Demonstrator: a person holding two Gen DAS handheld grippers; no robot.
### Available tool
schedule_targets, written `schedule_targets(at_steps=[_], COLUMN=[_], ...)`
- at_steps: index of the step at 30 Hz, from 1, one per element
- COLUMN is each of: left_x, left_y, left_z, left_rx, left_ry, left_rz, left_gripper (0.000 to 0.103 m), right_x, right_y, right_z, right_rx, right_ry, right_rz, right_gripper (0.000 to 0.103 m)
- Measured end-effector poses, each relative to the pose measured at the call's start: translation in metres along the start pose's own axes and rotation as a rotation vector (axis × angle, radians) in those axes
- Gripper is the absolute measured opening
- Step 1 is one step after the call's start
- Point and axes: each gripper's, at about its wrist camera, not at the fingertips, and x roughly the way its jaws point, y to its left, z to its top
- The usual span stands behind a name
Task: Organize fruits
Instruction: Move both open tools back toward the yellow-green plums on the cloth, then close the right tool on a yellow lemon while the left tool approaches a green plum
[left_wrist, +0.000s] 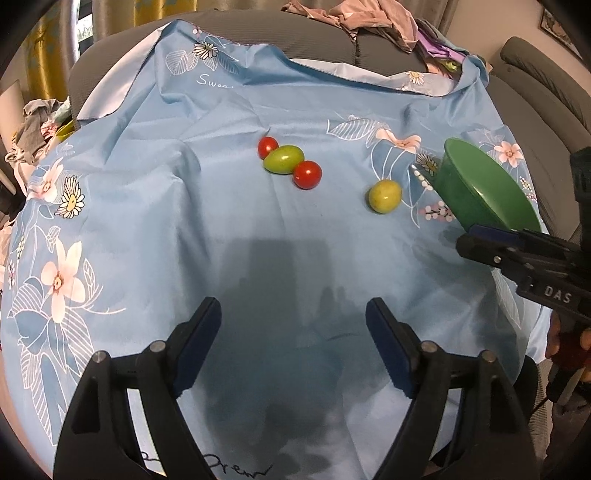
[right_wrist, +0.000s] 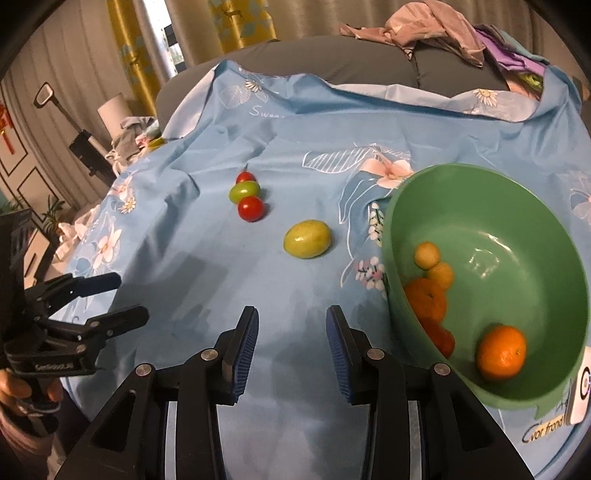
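Fruit (right_wrist: 307, 239) loose on cloth (right_wrist: 207, 280), near bowl (right_wrist: 524, 192) for collecting. Left gripper (left_wrist: 293, 345) spread wide, empty; right gripper (right_wrist: 291, 347) narrowly parted, empty.

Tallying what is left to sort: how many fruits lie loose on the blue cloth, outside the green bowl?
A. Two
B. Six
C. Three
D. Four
D: on the blue cloth lie two red fruits touching a green fruit in a row, and a lone yellow-green fruit nearer the green bowl.
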Motion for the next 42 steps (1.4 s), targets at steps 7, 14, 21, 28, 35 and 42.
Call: schedule_targets(at_steps=[7, 14, 21, 28, 35, 42], left_x=[0.008, 0.013, 0.017, 0.02, 0.023, 0.032], left_y=[0.005, 0.011, 0.02, 0.025, 0.028, 0.03], left_z=[0.004, 0.01, 0.015, 0.023, 0.032, 0.042], left_rx=[-0.004, -0.004, -0.012, -0.009, -0.014, -0.003], left_ry=[0.008, 0.004, -0.004, -0.008, -0.018, -0.006], left_rz=[-0.012, -0.025, -0.037, -0.051, -0.061, -0.06], left_gripper=[0.081, 0.081, 0.081, 0.081, 0.081, 0.081], right_x=[0.018, 0.039, 0.062, 0.081, 0.1, 0.105], right_y=[0.002, 0.011, 0.012, 0.017, 0.021, 0.019], right_z=[0.011, 0.025, 0.039, 0.055, 0.064, 0.061], right_rx=[-0.006, -0.044, -0.037, -0.057, -0.096, -0.082], right_ry=[0.015, 0.03, 0.048, 0.046, 0.079, 0.084], right_rz=[-0.017, -0.049, -0.092, -0.156, -0.199, -0.163], right_gripper=[0.039, 0.039, 0.039, 0.049, 0.05, 0.038])
